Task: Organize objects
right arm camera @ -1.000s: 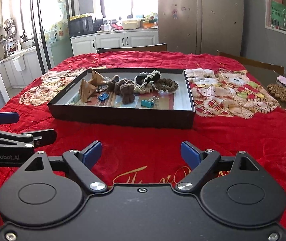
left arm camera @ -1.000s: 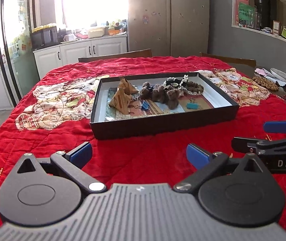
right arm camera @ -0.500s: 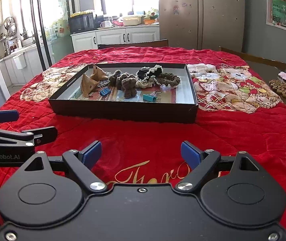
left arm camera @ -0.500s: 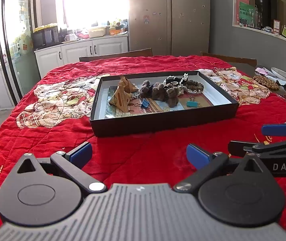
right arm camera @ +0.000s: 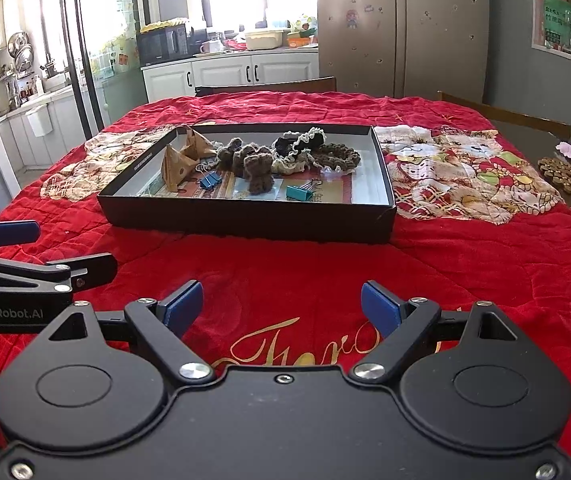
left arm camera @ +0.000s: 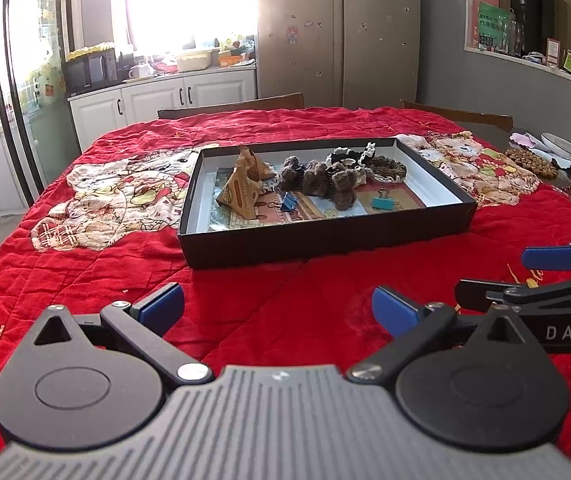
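A shallow black tray (left arm camera: 325, 236) sits mid-counter, holding two brown pyramid packets (left arm camera: 241, 194) at its left, fuzzy brown toys (left arm camera: 317, 178) in the middle, dark crocheted scrunchies (left arm camera: 385, 164) at the back right, a blue binder clip (left arm camera: 288, 202) and a teal binder clip (left arm camera: 383, 203) toward the front. The counter is draped in a red quilted cloth (left arm camera: 245, 312) with cartoon cat patches. Behind it stand white cabinets (right arm camera: 245, 74), a steel fridge (right arm camera: 401, 28) and a bright window. The left gripper (left arm camera: 277, 306) hovers short of the tray, fingers (left arm camera: 163, 306) spread wide, holding nothing. The right gripper (right arm camera: 281, 306) hangs beside it, fingers (right arm camera: 181, 308) likewise released and touching nothing.
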Motion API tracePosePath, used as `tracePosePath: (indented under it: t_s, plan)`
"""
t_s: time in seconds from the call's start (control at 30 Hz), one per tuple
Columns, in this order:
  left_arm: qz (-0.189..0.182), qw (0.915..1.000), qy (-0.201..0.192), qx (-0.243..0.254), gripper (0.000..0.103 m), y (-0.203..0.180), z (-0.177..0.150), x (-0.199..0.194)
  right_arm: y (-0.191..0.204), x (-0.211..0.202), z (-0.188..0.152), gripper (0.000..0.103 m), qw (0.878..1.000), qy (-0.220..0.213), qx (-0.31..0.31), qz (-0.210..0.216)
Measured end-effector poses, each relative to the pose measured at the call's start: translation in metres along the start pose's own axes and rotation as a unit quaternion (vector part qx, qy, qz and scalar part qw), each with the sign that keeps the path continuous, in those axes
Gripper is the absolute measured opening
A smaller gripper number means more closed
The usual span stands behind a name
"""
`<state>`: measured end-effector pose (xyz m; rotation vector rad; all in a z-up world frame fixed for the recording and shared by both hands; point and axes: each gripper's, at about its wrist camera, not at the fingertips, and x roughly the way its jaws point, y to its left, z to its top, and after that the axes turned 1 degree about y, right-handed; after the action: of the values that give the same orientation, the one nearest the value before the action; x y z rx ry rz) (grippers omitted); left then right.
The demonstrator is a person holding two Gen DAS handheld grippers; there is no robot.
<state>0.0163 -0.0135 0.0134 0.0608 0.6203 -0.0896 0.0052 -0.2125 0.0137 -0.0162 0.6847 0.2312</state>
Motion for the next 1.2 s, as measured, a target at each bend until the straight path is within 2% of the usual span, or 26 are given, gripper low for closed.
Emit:
tracePosePath:
  t_s: [0.57, 1.2]
  plan:
    - [-0.005, 0.9999, 0.002, -0.014, 0.103, 0.0031, 0.0001, -0.0007, 0.0002, -0.0004, 0.0001, 0.086, 1.0, 0.001, 0.0, 0.0]
    - [0.006, 0.9999, 0.013, 0.0, 0.103, -0.0011, -0.0019, 0.0035, 0.0013, 0.0025, -0.0034, 0.086, 1.0, 0.005, -0.001, 0.0]
